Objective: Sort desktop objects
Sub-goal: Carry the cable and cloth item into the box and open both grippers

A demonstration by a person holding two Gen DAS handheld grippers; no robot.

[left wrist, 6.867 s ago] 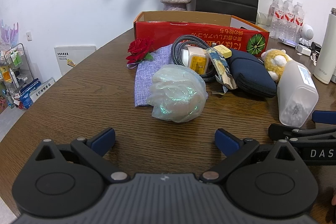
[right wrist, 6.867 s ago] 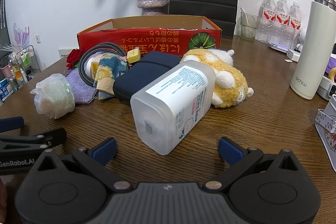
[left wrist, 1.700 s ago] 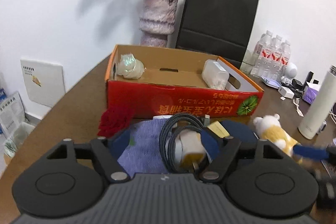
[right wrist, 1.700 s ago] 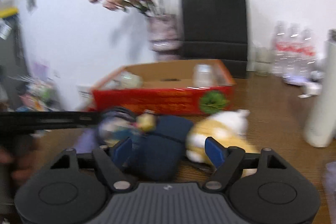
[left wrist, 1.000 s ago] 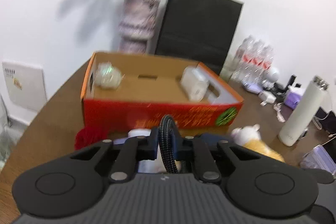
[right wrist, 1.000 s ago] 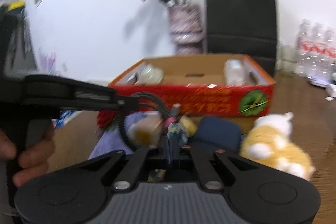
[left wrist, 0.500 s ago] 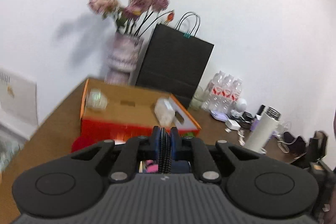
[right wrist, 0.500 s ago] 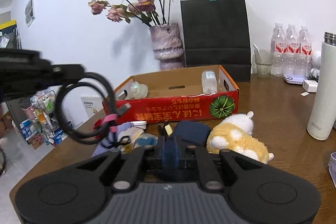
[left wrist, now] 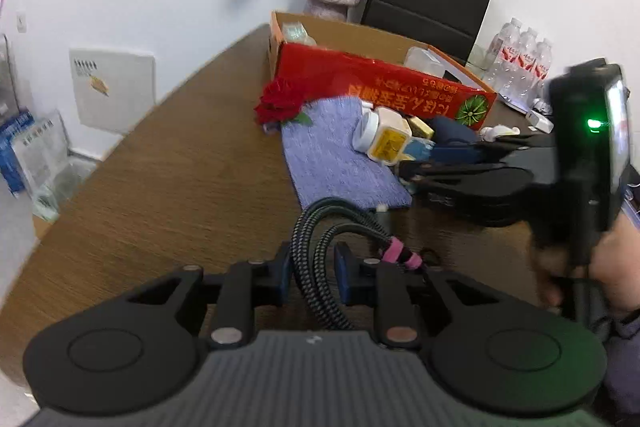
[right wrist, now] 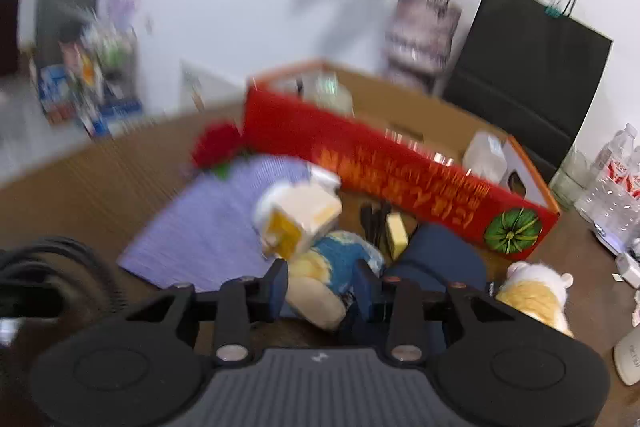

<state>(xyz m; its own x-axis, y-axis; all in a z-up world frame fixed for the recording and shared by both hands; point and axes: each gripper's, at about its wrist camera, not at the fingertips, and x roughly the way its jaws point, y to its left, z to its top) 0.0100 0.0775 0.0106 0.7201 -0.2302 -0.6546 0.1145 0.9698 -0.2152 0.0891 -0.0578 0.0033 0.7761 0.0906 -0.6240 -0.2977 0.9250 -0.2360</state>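
Wooden table [left wrist: 168,163]; opening fingers [left wrist: 285,273] astride cable [left wrist: 316,267].

Lowered braided cable [left wrist: 320,251] from mid-air to the table, left gripper [left wrist: 312,273] jaws opening; right gripper [right wrist: 322,291] jaws opening around blue-and-yellow packet [right wrist: 332,267].

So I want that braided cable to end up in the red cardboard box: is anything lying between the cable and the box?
Yes. The black braided cable sits between the opening jaws of the left hand-held gripper. Between it and the red cardboard box lie a purple knitted cloth and a white bottle with a yellow label, so it must be lifted over them.
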